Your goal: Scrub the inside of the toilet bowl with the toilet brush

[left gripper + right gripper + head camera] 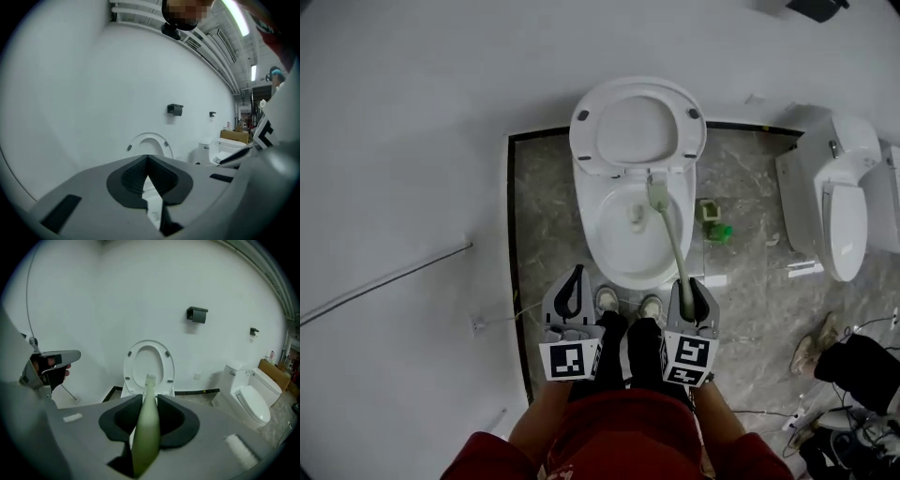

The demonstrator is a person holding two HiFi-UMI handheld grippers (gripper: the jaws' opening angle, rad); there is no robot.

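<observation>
A white toilet [609, 248] stands open with its seat and lid [637, 127] raised against the wall. My right gripper [692, 292] is shut on the pale green handle of the toilet brush [672, 239]. The brush head [656, 192] hangs over the back of the bowl, just below the raised seat. In the right gripper view the green toilet brush handle [146, 432] runs out between the jaws toward the toilet lid [149, 366]. My left gripper [571, 292] is shut and holds nothing, near the bowl's front left rim. Its dark pads [133, 180] meet in the left gripper view.
A second white toilet [844, 211] stands at the right. A green brush holder [712, 223] sits on the marble floor beside the bowl. The person's shoes [628, 305] are at the bowl's front. Cables and dark gear [853, 394] lie at the lower right.
</observation>
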